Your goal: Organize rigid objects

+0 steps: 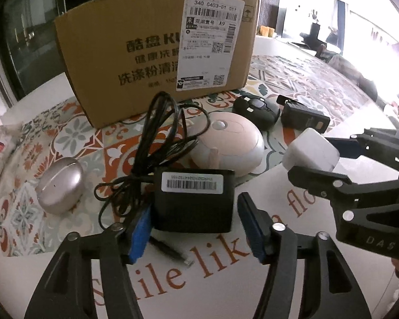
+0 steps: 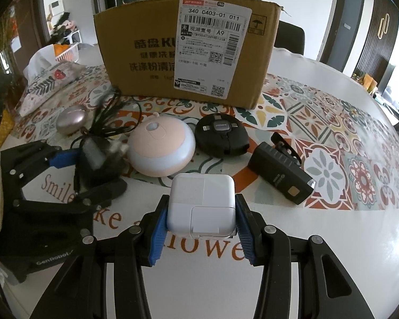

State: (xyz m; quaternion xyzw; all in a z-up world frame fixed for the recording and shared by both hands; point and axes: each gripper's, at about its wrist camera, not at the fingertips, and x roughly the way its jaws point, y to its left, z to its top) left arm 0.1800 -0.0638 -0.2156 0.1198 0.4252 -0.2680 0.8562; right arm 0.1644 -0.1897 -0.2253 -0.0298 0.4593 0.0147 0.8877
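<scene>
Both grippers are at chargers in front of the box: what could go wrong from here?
1. The black power adapter sits between the left gripper's parted pads; its tangled black cable could snag the pink round night light.
2. The right gripper pinches the glossy white cube charger by its sides; it might slip.

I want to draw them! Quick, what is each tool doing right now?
Left tool: open, its fingers either side of the black adapter, not pressing on it.
Right tool: closed on the white charger.

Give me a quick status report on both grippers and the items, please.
Right gripper shut on white charger. Left gripper open around black adapter, pads not pressing. Cardboard box behind; pink round gadget between.
</scene>
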